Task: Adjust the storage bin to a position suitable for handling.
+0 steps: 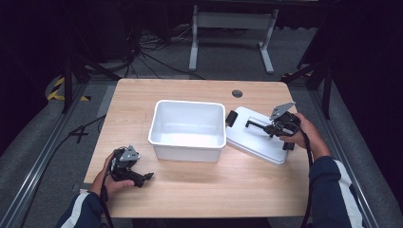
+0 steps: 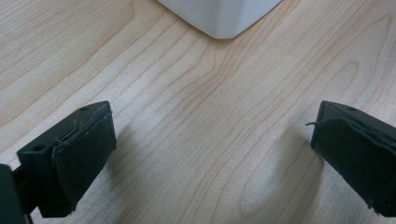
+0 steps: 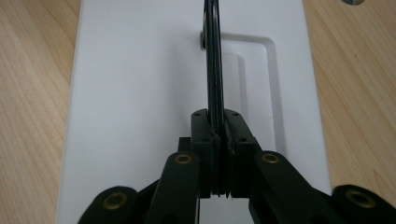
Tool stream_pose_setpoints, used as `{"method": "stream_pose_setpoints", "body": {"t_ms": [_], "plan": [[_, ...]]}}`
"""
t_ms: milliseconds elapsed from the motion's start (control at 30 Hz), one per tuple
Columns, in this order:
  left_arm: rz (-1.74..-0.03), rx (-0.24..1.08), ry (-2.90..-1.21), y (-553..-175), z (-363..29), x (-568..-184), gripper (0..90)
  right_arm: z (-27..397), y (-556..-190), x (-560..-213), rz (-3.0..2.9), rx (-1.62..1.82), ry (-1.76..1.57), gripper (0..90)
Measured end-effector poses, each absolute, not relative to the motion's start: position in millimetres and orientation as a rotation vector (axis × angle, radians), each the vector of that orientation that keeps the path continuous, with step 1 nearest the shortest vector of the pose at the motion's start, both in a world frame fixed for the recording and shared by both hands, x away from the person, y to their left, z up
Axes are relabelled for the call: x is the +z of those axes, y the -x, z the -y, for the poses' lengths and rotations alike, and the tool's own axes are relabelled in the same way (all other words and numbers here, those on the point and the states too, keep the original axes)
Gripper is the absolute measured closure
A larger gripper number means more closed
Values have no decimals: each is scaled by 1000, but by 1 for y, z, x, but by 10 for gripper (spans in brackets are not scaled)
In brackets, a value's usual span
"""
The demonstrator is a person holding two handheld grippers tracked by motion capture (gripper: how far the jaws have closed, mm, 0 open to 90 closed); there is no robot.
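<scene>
High view: white rectangular plastic tub (image 1: 187,129) mid-desk; flat white plastic lid (image 1: 259,134) just right of tub, its black hinged handle (image 1: 256,125) pinched by right gripper (image 1: 251,124); left gripper (image 1: 147,176) near tub's front-left corner.

Left gripper view: jaws spread wide over bare light wooden desk (image 2: 196,130), tub corner (image 2: 219,16) ahead.

Right gripper view: jaws pressed together on thin black handle (image 3: 213,60), standing upright from lid (image 3: 135,93).

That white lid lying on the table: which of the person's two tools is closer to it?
The right. The right tool is over the white lid, shut on its black handle. The left tool rests open on the table, across the white tub from it.
</scene>
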State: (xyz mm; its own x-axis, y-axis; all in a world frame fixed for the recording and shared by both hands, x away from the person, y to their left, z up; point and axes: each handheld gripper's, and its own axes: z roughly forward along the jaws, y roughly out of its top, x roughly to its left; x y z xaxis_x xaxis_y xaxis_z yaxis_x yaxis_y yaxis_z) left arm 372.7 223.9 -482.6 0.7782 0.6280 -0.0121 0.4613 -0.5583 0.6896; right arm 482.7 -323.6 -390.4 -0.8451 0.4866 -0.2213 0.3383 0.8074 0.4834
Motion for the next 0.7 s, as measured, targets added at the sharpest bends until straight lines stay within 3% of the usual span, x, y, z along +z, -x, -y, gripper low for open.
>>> {"method": "stream_pose_setpoints", "body": {"t_ms": [400,633,700], "plan": [[-804,307,-2263,-373,-224,-483,5,327,-483,-393,-2627,631,-671,811],[-803,307,-2264,-373,-224,-483,5,330,-481,-391,-2591,673,-714,733],[-803,305,-2263,-373,-224,-483,5,330,-480,-389,-2584,706,-735,671]]}}
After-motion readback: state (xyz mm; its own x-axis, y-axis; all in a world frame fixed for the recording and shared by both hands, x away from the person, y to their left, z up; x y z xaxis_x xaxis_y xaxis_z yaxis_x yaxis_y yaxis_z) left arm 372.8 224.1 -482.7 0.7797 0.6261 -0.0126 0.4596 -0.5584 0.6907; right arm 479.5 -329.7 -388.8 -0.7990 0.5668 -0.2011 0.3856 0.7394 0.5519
